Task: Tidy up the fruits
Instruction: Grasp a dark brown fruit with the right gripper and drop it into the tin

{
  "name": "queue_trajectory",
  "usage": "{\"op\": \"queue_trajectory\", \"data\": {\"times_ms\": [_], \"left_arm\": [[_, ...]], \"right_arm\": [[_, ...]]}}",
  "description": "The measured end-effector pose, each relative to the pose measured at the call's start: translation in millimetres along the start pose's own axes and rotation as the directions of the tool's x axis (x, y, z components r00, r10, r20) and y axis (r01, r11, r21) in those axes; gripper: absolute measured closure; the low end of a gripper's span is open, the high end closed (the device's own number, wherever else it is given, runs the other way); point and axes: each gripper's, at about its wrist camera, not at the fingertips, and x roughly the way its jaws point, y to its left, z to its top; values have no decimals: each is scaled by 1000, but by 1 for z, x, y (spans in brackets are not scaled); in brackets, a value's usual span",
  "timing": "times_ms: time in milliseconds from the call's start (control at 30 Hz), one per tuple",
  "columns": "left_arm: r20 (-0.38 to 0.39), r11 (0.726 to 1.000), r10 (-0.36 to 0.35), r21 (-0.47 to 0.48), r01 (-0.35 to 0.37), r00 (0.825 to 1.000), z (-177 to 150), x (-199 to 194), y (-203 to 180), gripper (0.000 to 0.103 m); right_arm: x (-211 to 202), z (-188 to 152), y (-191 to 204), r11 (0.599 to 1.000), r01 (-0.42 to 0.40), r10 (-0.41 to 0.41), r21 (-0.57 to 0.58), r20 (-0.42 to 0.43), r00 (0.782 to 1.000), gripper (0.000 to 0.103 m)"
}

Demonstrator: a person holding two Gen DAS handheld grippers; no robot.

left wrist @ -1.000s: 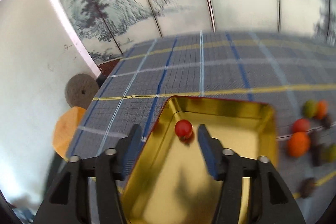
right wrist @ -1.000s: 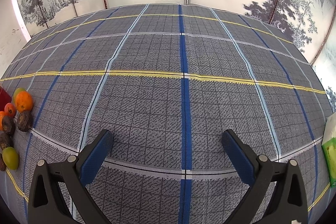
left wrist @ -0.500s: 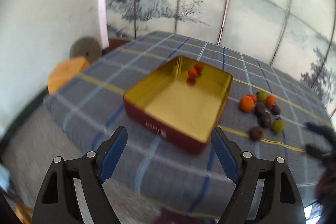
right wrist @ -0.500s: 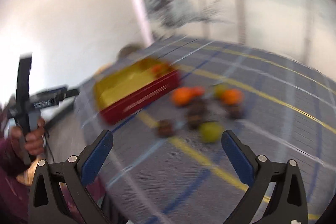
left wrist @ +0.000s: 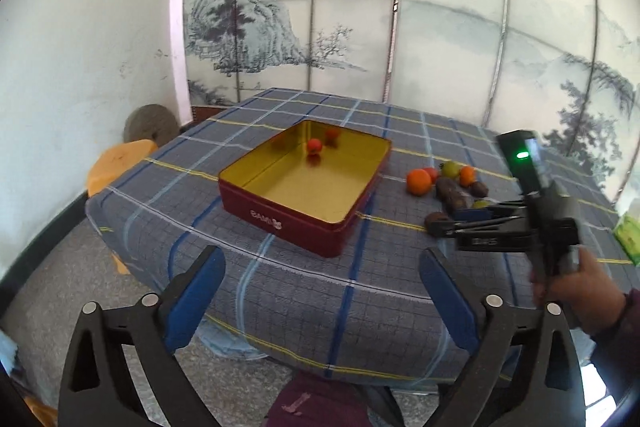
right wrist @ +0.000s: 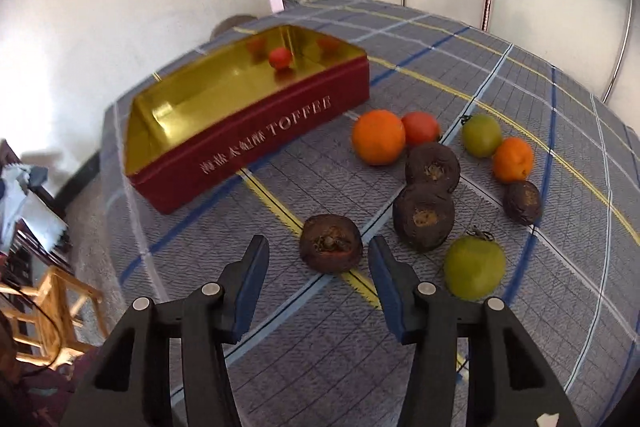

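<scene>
A red toffee tin point(left wrist: 280, 219) point(right wrist: 256, 143) with a gold inside stands on the checked tablecloth and holds one small red fruit point(left wrist: 315, 145) point(right wrist: 279, 57). Right of it lies a cluster of fruit: a large orange point(right wrist: 378, 142), a red one point(right wrist: 421, 128), a small orange point(right wrist: 513, 159), two green ones point(right wrist: 481, 135) point(right wrist: 474, 267) and several dark brown ones. My right gripper point(right wrist: 318, 267) is open just short of the nearest brown fruit point(right wrist: 331, 243); it also shows in the left wrist view point(left wrist: 460, 221). My left gripper point(left wrist: 320, 291) is open and empty, off the table's near edge.
The table's near edge point(left wrist: 280, 267) drops to a grey floor. An orange stool point(left wrist: 116, 163) and a round stone disc point(left wrist: 150, 125) stand at the left by the white wall. A painted screen backs the table. A green pack point(left wrist: 626, 233) lies at the far right. A wooden chair point(right wrist: 48, 303) stands below left.
My left gripper has pulled back from the tin, past the table's edge, leaving the red fruit inside. My right gripper has swung toward the fruit cluster, narrowed, and come up to the nearest brown fruit.
</scene>
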Motion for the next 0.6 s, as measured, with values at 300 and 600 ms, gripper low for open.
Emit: {"op": "queue_trajectory", "data": {"times_ms": [300,600], "left_arm": [[-29,994,-83,-73,80,996,-2,6,15,0],[-71,998,-45,-35,42,997,-1,7,9,0]], "right_arm": [[-22,26,3,999,-51,51,-2,51,997,70],[18,120,38,990,-129,131,-58,29,991,70]]}}
